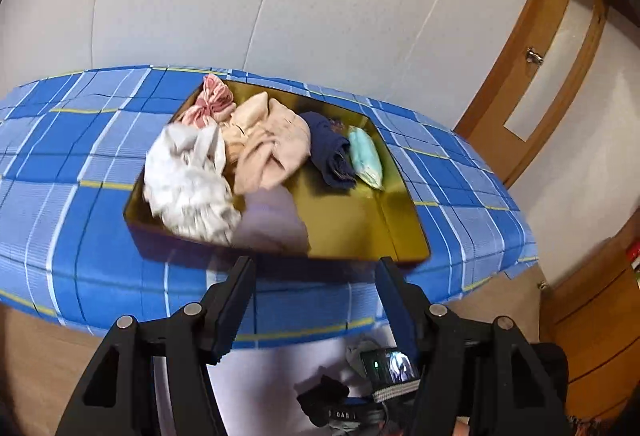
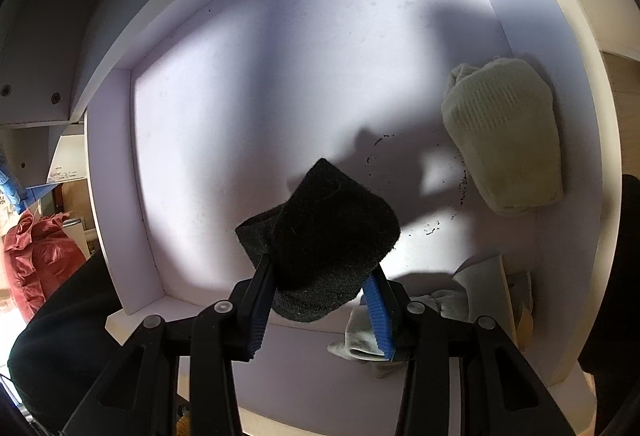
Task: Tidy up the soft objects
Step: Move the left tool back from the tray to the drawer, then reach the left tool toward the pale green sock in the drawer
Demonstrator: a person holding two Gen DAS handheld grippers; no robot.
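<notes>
Socks and other soft things are split between two places. One rolled black sock [image 2: 328,244] is pinched between the blue pads of the right hand-held gripper [image 2: 320,278], which is closed on it and holds it above the pale floor of a white drawer [image 2: 240,95]. Just behind the right finger [image 2: 376,312] lies a light grey sock [image 2: 360,340], partly hidden. Farther out, against the drawer's right wall, a pale green rolled sock [image 2: 504,135] lies on its own, well apart from the black one. Dark specks are scattered on the drawer floor between them. Off to the left, outside the drawer, a red cloth [image 2: 36,260] is bunched up.

The left hand-held gripper [image 1: 316,276] hangs with its fingers spread wide and nothing between them, near the edge of a surface covered in a blue plaid cloth [image 1: 80,155]. Beyond it on that cloth sits a shallow gold tray [image 1: 360,228]. Inside the tray, from left to right, are a crumpled white cloth [image 1: 188,179], a pink striped piece [image 1: 212,103] at the far corner, a peach garment [image 1: 268,143], a folded navy cloth [image 1: 328,151] and a mint-green packet [image 1: 366,157] just beside it.
</notes>
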